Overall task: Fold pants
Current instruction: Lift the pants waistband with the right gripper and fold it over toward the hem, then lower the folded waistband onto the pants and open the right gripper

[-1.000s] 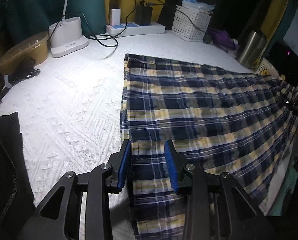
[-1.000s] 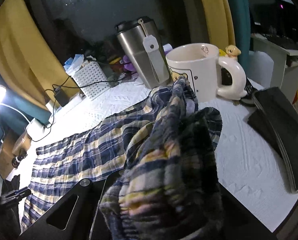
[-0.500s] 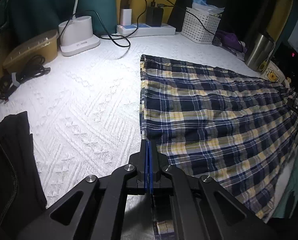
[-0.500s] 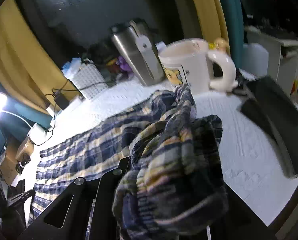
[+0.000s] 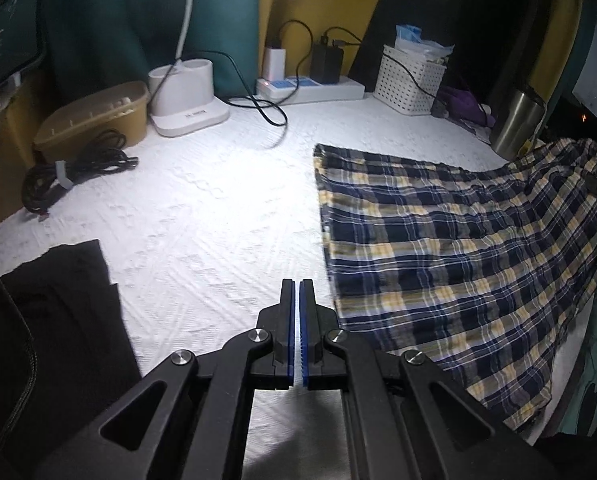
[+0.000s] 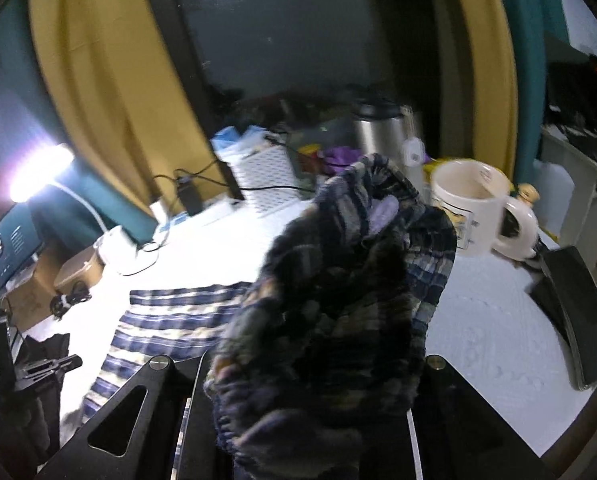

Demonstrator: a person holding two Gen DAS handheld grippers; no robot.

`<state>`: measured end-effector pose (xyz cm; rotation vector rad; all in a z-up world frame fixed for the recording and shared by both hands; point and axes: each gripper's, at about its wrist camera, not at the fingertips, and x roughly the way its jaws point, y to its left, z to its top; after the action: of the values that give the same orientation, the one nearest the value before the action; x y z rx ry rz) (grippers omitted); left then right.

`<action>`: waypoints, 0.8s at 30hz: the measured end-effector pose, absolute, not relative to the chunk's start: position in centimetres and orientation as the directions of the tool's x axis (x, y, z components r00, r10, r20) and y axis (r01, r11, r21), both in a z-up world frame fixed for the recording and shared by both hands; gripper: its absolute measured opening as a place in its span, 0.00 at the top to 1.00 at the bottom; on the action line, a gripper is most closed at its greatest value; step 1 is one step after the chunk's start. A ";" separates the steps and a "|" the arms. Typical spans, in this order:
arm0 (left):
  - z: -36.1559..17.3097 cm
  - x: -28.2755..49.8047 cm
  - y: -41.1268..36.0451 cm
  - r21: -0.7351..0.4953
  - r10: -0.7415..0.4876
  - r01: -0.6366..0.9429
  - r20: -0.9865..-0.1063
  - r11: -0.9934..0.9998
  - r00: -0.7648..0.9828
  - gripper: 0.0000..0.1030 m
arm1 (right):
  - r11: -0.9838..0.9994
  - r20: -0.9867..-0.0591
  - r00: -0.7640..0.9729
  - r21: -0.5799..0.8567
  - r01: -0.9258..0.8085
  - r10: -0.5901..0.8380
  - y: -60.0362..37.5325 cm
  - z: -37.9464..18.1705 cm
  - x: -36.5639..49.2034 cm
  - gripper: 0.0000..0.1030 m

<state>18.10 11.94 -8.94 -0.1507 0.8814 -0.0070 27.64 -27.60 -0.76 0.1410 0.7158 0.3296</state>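
Observation:
Navy, yellow and white plaid pants (image 5: 450,240) lie spread on the white textured cover, leg hems toward the left. My left gripper (image 5: 297,292) is shut and empty, over bare cover just left of the near hem. In the right wrist view my right gripper (image 6: 318,360) is shut on the bunched waistband end of the pants (image 6: 338,300) and holds it lifted above the table; the cloth hides its fingertips. The rest of the pants (image 6: 170,320) trail down to the left.
At the back stand a white lamp base (image 5: 186,100), a power strip (image 5: 310,88), a white basket (image 5: 412,80) and a steel tumbler (image 5: 518,124). A tan box (image 5: 94,116) and coiled cable (image 5: 74,168) sit left. A cream mug (image 6: 474,208) and dark tablet (image 6: 578,312) lie right.
My left gripper closed, then came off the hem and moved left over bare cover. My right gripper lifted the bunched waistband higher.

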 end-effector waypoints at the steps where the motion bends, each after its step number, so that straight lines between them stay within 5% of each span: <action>1: -8.9 18.0 12.2 -0.136 -0.070 -0.056 -0.766 0.989 0.639 0.99 | 0.937 -0.618 0.704 0.232 -0.262 0.350 -26.7 -0.5 27.4 0.82; 4: -8.8 17.6 13.0 -0.129 -0.059 -0.061 -0.757 0.990 0.651 0.76 | 0.932 -0.619 0.697 0.218 -0.289 0.361 -24.5 0.0 26.9 0.82; 6: -8.6 17.0 13.4 -0.124 -0.056 -0.054 -0.738 0.991 0.672 0.51 | 0.929 -0.626 0.688 0.206 -0.308 0.367 -22.8 0.0 26.6 0.82; 24: -6.6 14.8 18.1 -0.136 -0.082 -0.015 -0.680 0.991 0.729 0.50 | 0.905 -0.693 0.617 0.122 -0.408 0.372 -12.2 -1.8 25.7 0.82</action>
<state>14.83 18.12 -6.60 -0.1358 0.7539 -0.0371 25.72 -12.22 -1.80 -0.0494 0.7864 0.4489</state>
